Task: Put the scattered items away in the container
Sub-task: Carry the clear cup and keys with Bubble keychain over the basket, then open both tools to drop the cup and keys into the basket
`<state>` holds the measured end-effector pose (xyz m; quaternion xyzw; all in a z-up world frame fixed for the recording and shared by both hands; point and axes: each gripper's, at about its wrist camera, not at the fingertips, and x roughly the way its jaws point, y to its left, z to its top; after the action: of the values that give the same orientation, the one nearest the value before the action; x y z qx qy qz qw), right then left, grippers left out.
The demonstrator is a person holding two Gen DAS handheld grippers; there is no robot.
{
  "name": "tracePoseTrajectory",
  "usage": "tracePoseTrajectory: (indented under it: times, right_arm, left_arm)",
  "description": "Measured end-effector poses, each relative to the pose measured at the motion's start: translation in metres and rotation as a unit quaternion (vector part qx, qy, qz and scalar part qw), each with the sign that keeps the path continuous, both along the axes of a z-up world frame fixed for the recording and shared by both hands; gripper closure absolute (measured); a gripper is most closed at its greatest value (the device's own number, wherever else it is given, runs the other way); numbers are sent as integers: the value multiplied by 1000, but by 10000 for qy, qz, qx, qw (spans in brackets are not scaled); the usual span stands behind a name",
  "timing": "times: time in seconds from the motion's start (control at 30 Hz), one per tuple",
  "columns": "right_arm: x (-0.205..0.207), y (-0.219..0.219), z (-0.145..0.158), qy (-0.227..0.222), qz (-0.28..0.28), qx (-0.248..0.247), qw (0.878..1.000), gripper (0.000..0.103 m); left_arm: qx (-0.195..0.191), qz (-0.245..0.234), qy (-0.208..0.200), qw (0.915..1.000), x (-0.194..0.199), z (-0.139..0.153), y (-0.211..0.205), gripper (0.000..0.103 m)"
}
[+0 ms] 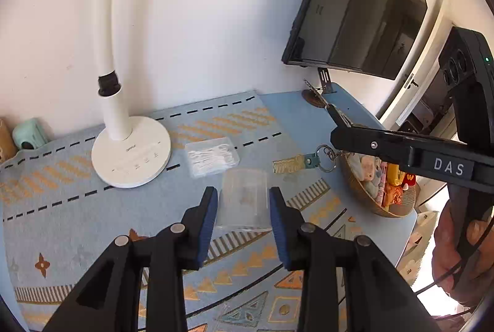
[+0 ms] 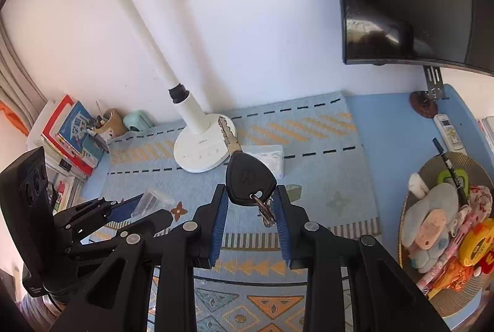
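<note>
Two grippers show in both views. Low in the left wrist frame, the left gripper [image 1: 244, 208] stands parted around a clear cup [image 1: 244, 197] lying on its side on the mat [image 1: 77, 202]; the blue pads [image 1: 206, 227] flank the cup, but I cannot tell whether they touch it. Right of centre, the right gripper [image 1: 335, 115] carries a white tag reading "DAS" and is held by a hand [image 1: 460, 258] at the lower right edge.

Centre of the right wrist frame, the right gripper [image 2: 251, 208] clamps a black-headed key [image 2: 249, 177], blade pointing up toward the lamp [image 2: 203, 151] – its ring and a green fob [image 2: 293, 191] hang down at the fingers. That lamp's white base bears a small grey brand mark, too small to read. A clear box [image 2: 268, 157] of white picks lies just right of the base.

At the right edge sits the basket [image 2: 472, 160], on the blue tabletop [image 2: 386, 122] – already holding a plush toy, a pen and a yellow tape measure. Upper left, a book [image 2: 74, 128] shows Chinese characters on its blue cover.
</note>
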<state>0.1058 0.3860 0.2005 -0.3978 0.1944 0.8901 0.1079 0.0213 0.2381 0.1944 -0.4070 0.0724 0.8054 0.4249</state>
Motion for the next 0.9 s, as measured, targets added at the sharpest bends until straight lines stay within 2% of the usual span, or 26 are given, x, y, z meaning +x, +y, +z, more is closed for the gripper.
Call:
tracePoseTrajectory:
  times: [0.23,0.5,0.6,0.73,0.9]
  right_arm:
    - [51,61,38,233,-708,327,9967,72]
    - [123,123,61,284,-1590,489,9856,72]
    - [145,145,64,241,-1847,529,9811,72]
    - [167,166,57,89,-2073,484,9770,72]
    - [178,187,27,-179,-2099,193,9774,72]
  left_arm:
    - [287,-838,385,9953,20,34,93,73]
    - [583,-1842,628,9791,62,55,196,72]
    - [622,-2122,608,9734,77,50,228,72]
    - [583,-2367,352,9692,92,32,265,72]
    - [262,-2503,-59,9678,106,-9,296,72]
